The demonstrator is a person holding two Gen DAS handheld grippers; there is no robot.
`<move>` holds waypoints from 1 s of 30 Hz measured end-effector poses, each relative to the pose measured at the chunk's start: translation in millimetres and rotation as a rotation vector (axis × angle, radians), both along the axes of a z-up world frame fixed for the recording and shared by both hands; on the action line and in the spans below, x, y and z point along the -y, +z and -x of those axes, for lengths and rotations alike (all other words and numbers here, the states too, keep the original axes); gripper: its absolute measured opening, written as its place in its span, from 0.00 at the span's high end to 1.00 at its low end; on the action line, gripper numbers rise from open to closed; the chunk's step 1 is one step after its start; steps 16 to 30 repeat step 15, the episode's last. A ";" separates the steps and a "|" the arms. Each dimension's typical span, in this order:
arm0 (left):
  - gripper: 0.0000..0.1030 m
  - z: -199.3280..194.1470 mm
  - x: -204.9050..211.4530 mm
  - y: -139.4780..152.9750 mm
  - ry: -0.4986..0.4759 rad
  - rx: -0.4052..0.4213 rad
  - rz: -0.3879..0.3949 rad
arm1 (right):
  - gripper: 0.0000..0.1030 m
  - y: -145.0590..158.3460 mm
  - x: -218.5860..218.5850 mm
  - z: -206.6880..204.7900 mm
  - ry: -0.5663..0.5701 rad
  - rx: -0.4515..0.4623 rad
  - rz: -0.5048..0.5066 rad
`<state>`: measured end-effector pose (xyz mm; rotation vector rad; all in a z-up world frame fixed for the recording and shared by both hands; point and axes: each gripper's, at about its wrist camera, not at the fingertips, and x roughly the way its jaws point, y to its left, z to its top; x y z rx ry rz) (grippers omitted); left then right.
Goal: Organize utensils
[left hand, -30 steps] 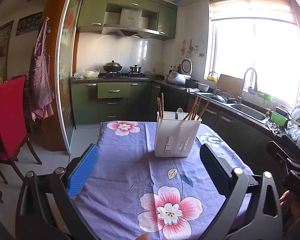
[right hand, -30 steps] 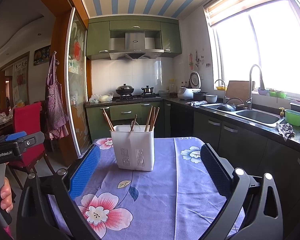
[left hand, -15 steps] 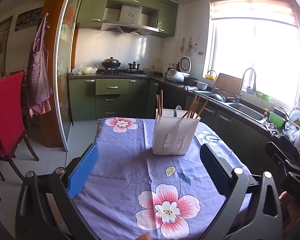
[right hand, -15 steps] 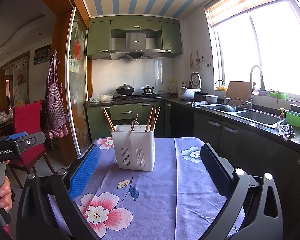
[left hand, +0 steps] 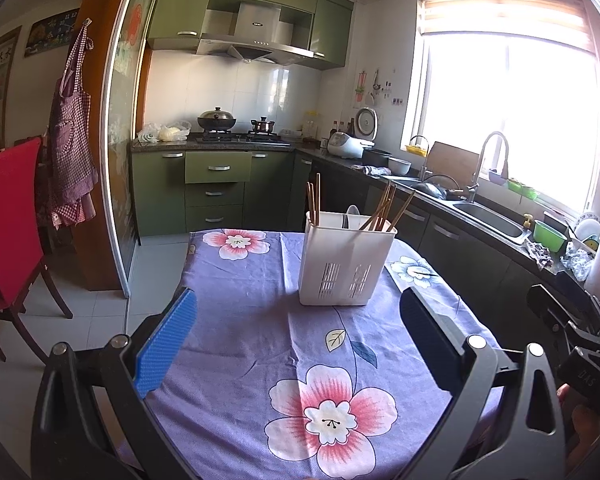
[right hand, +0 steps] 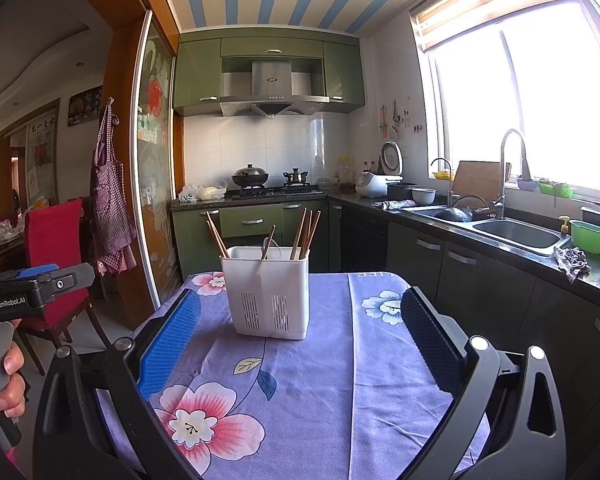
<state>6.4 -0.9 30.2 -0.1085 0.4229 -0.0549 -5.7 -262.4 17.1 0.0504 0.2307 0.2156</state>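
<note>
Two grippers are held wide open and empty above a flowered tablecloth [left hand: 260,280].
Left gripper [left hand: 296,320] and right gripper [right hand: 300,328] are aimed at a white holder [left hand: 346,266] where chopsticks [left hand: 384,210] are stood upright.

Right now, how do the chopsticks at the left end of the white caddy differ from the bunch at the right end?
In the left wrist view, the left chopsticks are a pair standing nearly upright; the right chopsticks are a fuller bunch, leaning and fanned out. Both are brown, and both stand in the white caddy. Left gripper and right gripper are open, holding neither.
</note>
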 end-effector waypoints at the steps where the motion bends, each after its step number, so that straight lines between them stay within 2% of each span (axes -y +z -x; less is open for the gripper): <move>1: 0.07 0.0 -0.8 -0.6 -0.001 0.003 0.004 | 0.04 -0.6 -0.3 -0.4 0.001 -0.002 0.001; 7: 0.07 -1.8 0.3 -2.0 -0.011 0.013 -0.011 | 0.04 -2.2 -1.7 -2.4 0.005 -0.011 0.001; 11: 0.07 -10.7 4.2 -6.0 -0.024 -0.046 -0.043 | 0.04 -3.2 -1.4 -4.0 0.005 -0.015 0.000; 15: 0.07 -17.3 5.8 -13.1 0.007 -0.060 -0.077 | 0.04 -5.4 -1.7 -6.6 0.001 -0.021 0.003; 30: 0.07 -17.3 5.8 -13.1 0.007 -0.060 -0.077 | 0.04 -5.4 -1.7 -6.6 0.001 -0.021 0.003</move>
